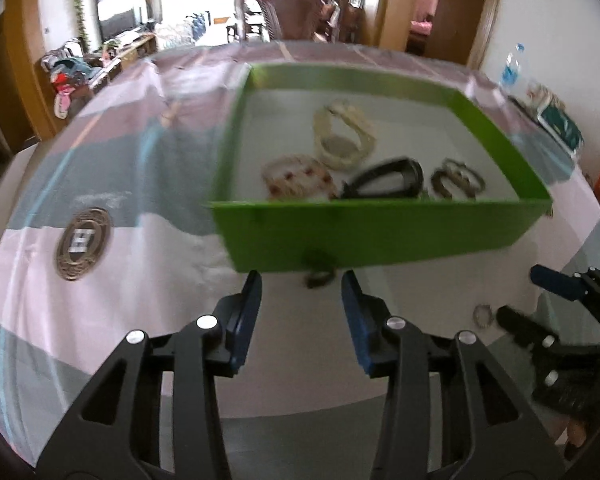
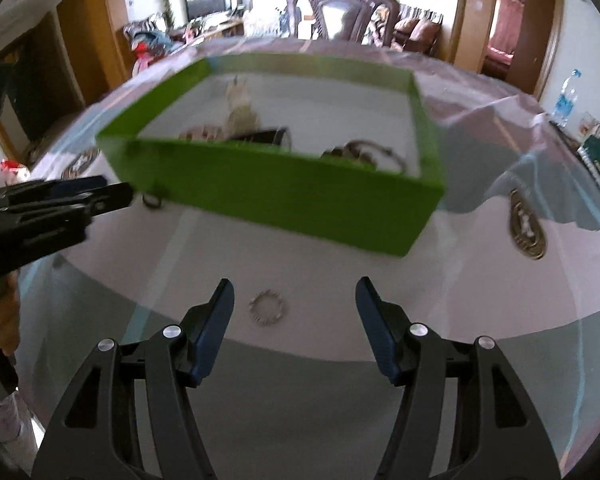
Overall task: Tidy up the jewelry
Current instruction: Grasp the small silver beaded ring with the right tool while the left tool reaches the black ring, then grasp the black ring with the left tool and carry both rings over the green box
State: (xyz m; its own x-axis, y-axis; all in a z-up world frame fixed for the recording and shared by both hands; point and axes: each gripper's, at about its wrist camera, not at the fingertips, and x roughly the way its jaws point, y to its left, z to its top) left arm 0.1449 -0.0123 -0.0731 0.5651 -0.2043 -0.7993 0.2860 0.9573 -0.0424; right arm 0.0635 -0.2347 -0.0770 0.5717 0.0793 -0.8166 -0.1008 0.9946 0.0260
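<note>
both tools open and empty: left tool over dark ring near box, right tool over silver ring; I'd drop straight, pinch low

Ahead, 12 o'clock: green box wall blocks both grippers.
Right gripper gap: silver ring only.
Left gripper gap: dark bracelet at box foot.

Matt green cardboard box; smooth cloth table cover; metallic ring
</note>
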